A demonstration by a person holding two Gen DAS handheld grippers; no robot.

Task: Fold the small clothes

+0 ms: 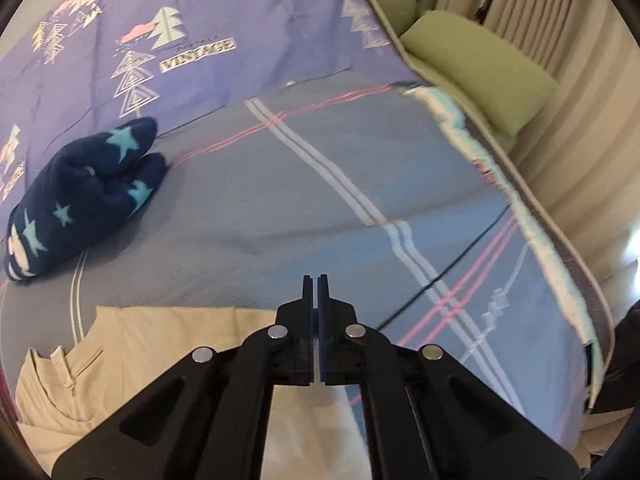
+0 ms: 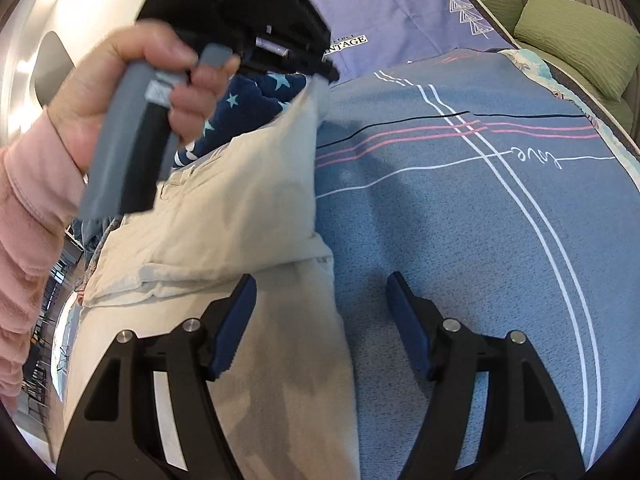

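Observation:
A beige garment [image 2: 240, 208] with a zip pocket lies on the blue bedspread [image 2: 460, 240]. One corner of it is lifted up to the tips of my left gripper [image 2: 324, 74], which a hand [image 2: 132, 92] in a pink sleeve holds. In the left wrist view the left gripper [image 1: 316, 280] is shut, with a pale sliver of cloth between its pads, and the beige garment [image 1: 140, 344] spreads below it. My right gripper [image 2: 321, 280] stands open low over the garment's right edge, its pads not pressing on the cloth.
A navy fleece piece with light blue stars [image 1: 88, 196] lies bunched behind the garment on the left. A purple sheet printed with trees [image 1: 240, 20] covers the far side. Green cushions [image 1: 480, 64] and curtains [image 1: 560, 160] line the right edge.

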